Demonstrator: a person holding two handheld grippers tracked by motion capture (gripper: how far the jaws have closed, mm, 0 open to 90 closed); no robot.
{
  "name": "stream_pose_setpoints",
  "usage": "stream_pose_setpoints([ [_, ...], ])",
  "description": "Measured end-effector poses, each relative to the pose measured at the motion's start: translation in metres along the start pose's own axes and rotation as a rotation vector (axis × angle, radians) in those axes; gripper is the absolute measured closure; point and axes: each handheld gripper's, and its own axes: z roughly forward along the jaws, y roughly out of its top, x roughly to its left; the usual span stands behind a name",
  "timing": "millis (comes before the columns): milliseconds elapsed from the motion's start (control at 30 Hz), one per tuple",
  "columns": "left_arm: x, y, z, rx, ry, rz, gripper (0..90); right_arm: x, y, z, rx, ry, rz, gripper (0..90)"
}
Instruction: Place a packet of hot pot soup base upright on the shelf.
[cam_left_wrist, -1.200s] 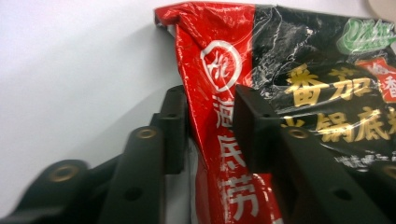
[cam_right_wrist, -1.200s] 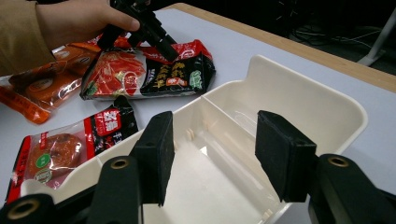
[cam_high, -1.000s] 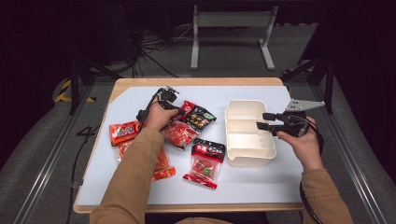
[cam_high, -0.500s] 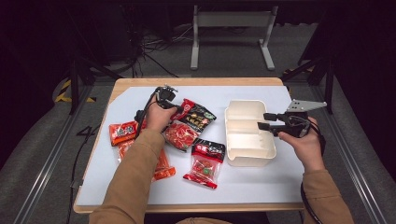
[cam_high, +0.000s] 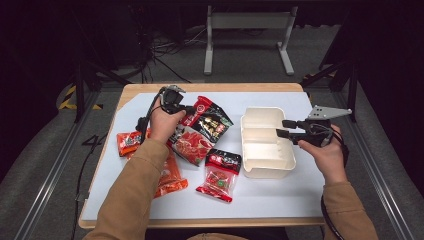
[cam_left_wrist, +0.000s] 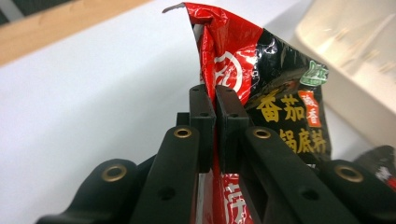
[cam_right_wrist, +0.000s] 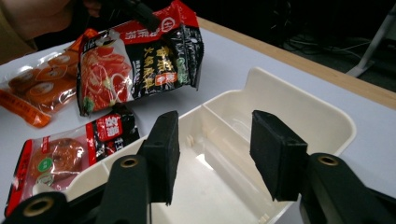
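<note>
Red-black sauce packet (cam_high: 207, 120) now lifted off table | left gripper (cam_left_wrist: 215, 100) clamped on its edge | right gripper (cam_right_wrist: 212, 149) half-open, jaws just narrowing, nothing between them, above cream bin (cam_high: 250, 150) at 3 o'clock of packet | next: carry to bin.

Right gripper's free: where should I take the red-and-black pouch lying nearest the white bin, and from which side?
Take the small pouch by its black top band, the end lying nearest the bin. It lies flat, so bring the right gripper down from above, from the bin side, fingers astride that thin sealed edge. The left gripper is busy with the large pouch.
</note>
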Motion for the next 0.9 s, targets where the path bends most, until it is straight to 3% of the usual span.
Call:
stream_pose_setpoints([
  [200,-0.018,0.0,-0.027,-0.078,-0.008,0.048,87.2,0.001,0.002,-0.002,-0.026,-0.017,0.006,56.3],
  [400,-0.031,-0.001,-0.053,-0.161,0.02,0.092,87.5,0.006,0.006,-0.002,-0.038,-0.018,0.005,56.7],
  [667,-0.044,-0.011,-0.08,-0.291,0.01,0.09,87.5,0.014,0.012,0.002,-0.047,0.015,0.003,55.7],
  [733,-0.045,-0.012,-0.083,-0.301,0.009,0.092,87.5,0.015,0.013,0.003,-0.052,0.027,0.005,55.2],
  [767,-0.048,-0.017,-0.089,-0.333,0.008,0.091,87.5,0.019,0.016,0.005,-0.053,0.049,0.012,53.8],
  [867,-0.051,-0.022,-0.094,-0.354,0.003,0.094,87.5,0.027,0.021,0.01,-0.051,0.07,-0.002,52.7],
  [900,-0.054,-0.026,-0.099,-0.383,0.004,0.092,87.5,0.03,0.023,0.011,-0.049,0.076,-0.01,52.5],
])
